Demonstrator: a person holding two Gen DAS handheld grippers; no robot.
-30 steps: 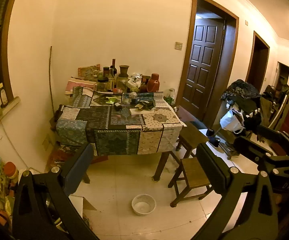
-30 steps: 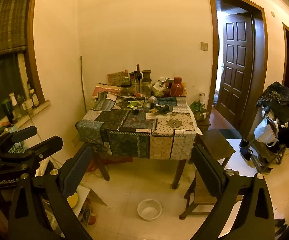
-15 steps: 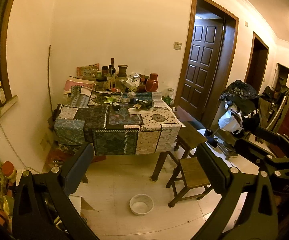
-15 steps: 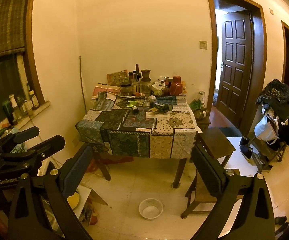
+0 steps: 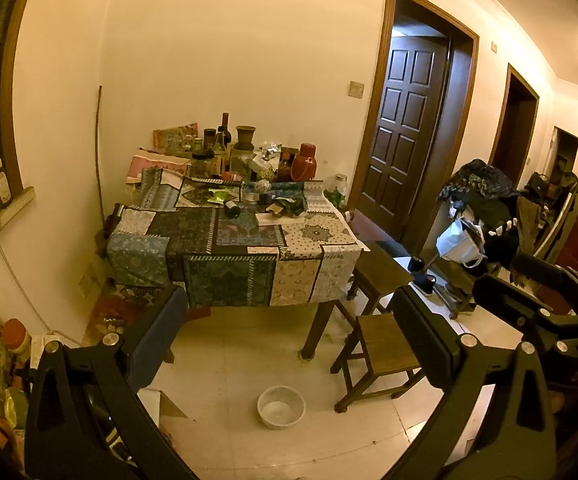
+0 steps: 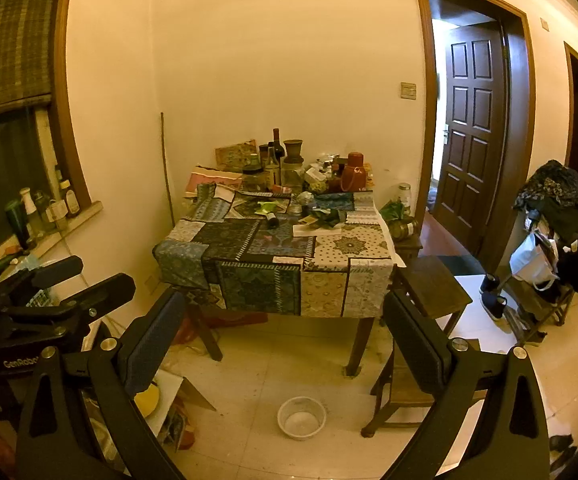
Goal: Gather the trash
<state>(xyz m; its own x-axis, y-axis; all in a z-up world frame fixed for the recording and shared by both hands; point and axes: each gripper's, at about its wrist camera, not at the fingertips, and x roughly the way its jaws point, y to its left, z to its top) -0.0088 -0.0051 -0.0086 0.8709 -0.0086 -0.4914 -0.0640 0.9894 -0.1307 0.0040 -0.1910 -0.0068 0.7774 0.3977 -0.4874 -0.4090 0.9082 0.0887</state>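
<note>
A table with a patchwork cloth (image 5: 225,256) (image 6: 273,264) stands against the far wall. On it lie loose wrappers: a green one (image 5: 218,196) (image 6: 267,205), a dark crumpled pile (image 5: 289,206) (image 6: 323,218) on white paper, and a small dark bottle on its side (image 5: 232,209) (image 6: 272,219). My left gripper (image 5: 289,320) is open and empty, well short of the table. My right gripper (image 6: 285,320) is open and empty too, at a similar distance. Each gripper shows at the edge of the other's view.
Bottles, jars and a red thermos (image 5: 304,162) crowd the table's back. Two wooden stools (image 5: 381,344) stand at its right. A white bowl (image 5: 281,406) (image 6: 301,416) sits on the tiled floor. Clutter lines the left wall; a loaded rack (image 5: 485,216) stands right.
Both views have shifted slightly; the table sits a little closer and lower in frame. Both grippers stay open and empty.
</note>
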